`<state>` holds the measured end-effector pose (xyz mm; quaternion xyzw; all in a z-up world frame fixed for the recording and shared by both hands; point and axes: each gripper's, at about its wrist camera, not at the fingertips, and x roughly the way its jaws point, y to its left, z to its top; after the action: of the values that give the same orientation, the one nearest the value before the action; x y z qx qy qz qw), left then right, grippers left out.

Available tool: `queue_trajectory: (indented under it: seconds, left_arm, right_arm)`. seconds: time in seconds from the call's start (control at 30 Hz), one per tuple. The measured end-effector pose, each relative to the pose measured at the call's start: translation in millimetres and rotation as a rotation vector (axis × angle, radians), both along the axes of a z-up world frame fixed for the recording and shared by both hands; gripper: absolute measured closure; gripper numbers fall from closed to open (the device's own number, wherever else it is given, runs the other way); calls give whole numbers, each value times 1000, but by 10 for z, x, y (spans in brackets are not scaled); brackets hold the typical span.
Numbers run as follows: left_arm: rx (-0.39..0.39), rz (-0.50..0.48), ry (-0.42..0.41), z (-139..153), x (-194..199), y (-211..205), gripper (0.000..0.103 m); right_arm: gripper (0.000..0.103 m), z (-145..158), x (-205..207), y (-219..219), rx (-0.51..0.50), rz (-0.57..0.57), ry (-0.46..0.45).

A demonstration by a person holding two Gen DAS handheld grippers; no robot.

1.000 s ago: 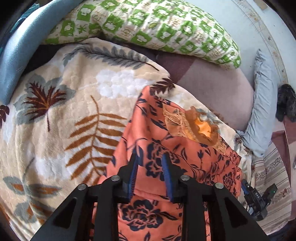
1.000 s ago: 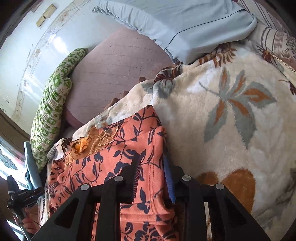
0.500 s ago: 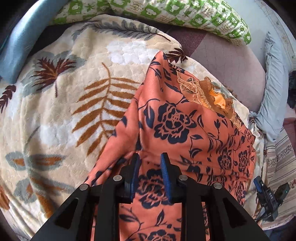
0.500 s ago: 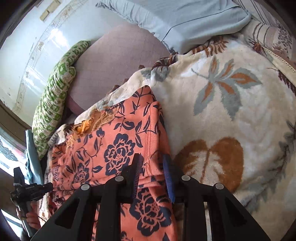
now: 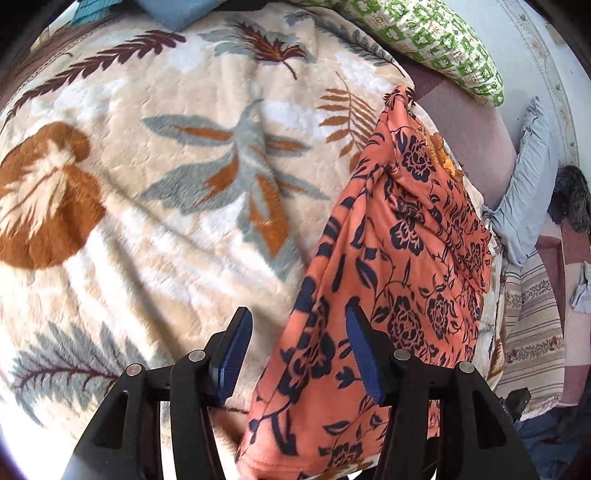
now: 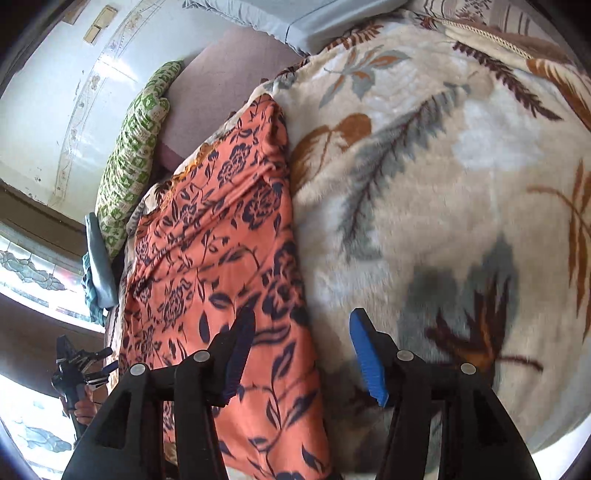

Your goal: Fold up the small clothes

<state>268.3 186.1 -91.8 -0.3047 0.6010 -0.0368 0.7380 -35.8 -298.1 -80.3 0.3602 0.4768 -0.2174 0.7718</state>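
An orange garment with a dark blue flower print (image 5: 402, 258) lies stretched flat on a cream leaf-patterned blanket (image 5: 166, 192). My left gripper (image 5: 299, 347) is open, its jaws wide apart over the garment's near left edge, holding nothing. In the right wrist view the same garment (image 6: 218, 236) runs away from me, on the blanket (image 6: 443, 184). My right gripper (image 6: 301, 350) is open over the garment's near right edge, also empty. The left gripper shows small at the left of the right wrist view (image 6: 74, 369).
A green-and-white patterned pillow (image 5: 436, 40) and a pale blue pillow (image 5: 524, 192) lie at the head of the bed by a mauve sheet (image 5: 465, 118). A blue cloth (image 5: 177, 14) sits at the blanket's far left. A striped cover (image 5: 532, 332) lies right.
Both grippers were shut on the garment's near edge; they pulled it back along the blanket, then opened and let go. The garment now lies stretched out.
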Motion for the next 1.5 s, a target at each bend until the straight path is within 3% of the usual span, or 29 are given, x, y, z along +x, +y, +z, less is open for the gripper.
queue_trajectory:
  seconds: [0.2, 0.4, 0.57, 0.77, 0.87, 0.9, 0.93, 1.0, 1.03, 1.17, 1.5]
  left_arm:
    - [-12, -32, 52, -105, -292, 72, 50]
    - [-2, -48, 37, -98, -448, -21, 44]
    - [16, -96, 29, -76, -559, -195, 37]
    - [59, -150, 18, -45, -644, -369, 36]
    - [46, -136, 11, -41, -659, -395, 38]
    - [31, -132, 6, -48, -656, -399, 41]
    - [14, -131, 6, -50, -655, -404, 46]
    - [-40, -154, 20, -119, -624, -416, 86]
    - [-72, -167, 30, -150, -623, -441, 88]
    - [-62, -174, -9, -121, -612, -464, 90]
    - [-175, -124, -164, 368, -436, -334, 90]
  right_arm:
    - [47, -172, -241, 285, 79, 24, -12]
    - [47, -220, -242, 567, 154, 119, -31]
    - [47, -248, -307, 611, 188, 126, -59]
    - [47, -271, -337, 647, 204, 162, -79]
    - [61, -276, -331, 669, 155, 173, -70]
    - [82, -281, -330, 663, 147, 174, -65]
    - [89, -296, -321, 654, 154, 167, -65]
    - [89, -287, -330, 649, 159, 159, -81]
    - [90, -277, -331, 648, 162, 157, -90]
    - [90, -209, -368, 574, 212, 115, -163]
    - [90, 27, -134, 357, 299, 63, -332]
